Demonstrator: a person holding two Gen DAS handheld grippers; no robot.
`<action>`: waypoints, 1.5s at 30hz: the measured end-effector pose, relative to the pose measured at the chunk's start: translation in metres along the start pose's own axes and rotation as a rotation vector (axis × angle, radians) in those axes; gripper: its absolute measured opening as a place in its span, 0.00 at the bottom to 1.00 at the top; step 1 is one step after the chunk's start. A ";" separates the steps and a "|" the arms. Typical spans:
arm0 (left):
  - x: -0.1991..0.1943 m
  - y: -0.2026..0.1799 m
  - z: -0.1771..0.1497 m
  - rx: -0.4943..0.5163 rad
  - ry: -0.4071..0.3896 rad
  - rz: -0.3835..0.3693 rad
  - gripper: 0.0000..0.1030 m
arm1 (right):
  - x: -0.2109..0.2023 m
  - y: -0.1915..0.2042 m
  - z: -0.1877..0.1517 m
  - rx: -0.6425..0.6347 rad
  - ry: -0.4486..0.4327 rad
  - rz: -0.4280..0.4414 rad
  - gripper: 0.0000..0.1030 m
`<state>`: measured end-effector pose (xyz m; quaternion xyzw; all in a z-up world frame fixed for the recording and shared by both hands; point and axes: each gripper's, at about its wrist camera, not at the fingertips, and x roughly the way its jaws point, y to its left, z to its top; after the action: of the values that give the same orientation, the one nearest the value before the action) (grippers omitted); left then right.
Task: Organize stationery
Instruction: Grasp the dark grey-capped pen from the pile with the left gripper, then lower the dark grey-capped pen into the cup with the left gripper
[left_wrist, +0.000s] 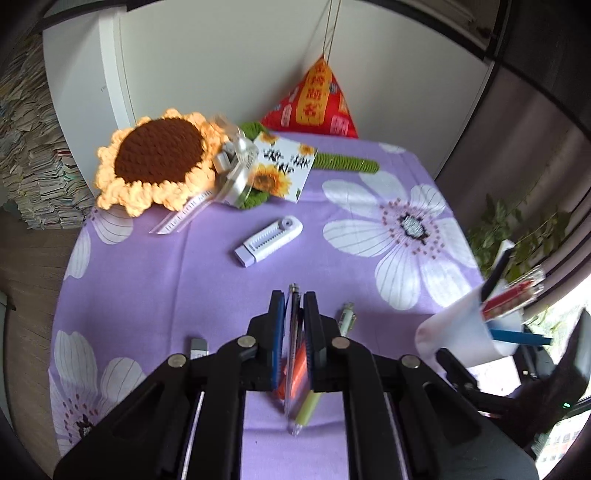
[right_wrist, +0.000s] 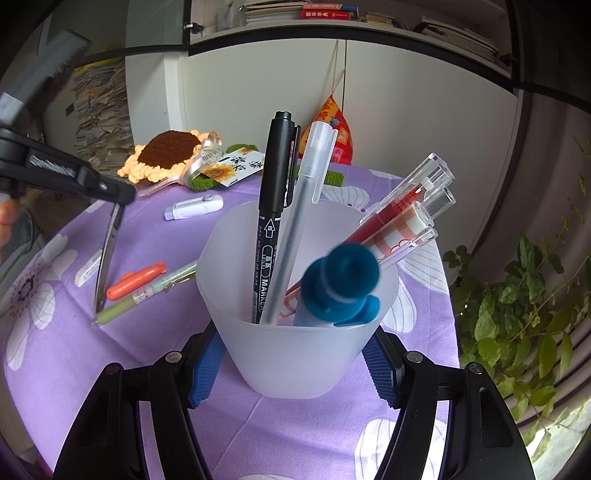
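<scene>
Pen pinched on the left, cup held on the right

Only the right wrist view shows the frosted cup's (right_wrist: 295, 354) contents: black marker (right_wrist: 271, 221), grey pen (right_wrist: 295, 229), red pens. The right gripper (right_wrist: 295, 363) clasps the cup over the purple cloth (right_wrist: 55, 350); the left gripper (left_wrist: 294, 325), nearly closed, pinches a clear pen (left_wrist: 293, 354) near the cloth's near edge.

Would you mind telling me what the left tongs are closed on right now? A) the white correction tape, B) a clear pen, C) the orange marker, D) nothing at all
B: in the left wrist view the left tongs are pinched on the clear pen, and the right wrist view shows it hanging from them above the orange marker, which lies on the cloth.
</scene>
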<state>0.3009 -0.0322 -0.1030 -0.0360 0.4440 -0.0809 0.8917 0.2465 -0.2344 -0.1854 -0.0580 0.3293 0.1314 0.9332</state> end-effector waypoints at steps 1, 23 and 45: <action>-0.010 0.001 0.000 -0.005 -0.023 -0.009 0.08 | 0.000 0.001 0.000 0.000 0.000 0.000 0.68; -0.102 -0.105 0.028 0.211 -0.235 -0.235 0.07 | 0.001 0.001 0.000 0.002 0.000 0.002 0.68; -0.027 -0.158 0.026 0.314 -0.061 -0.231 0.08 | 0.000 0.000 0.000 0.004 -0.001 0.004 0.68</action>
<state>0.2881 -0.1827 -0.0443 0.0504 0.3915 -0.2498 0.8842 0.2465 -0.2347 -0.1859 -0.0552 0.3294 0.1326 0.9332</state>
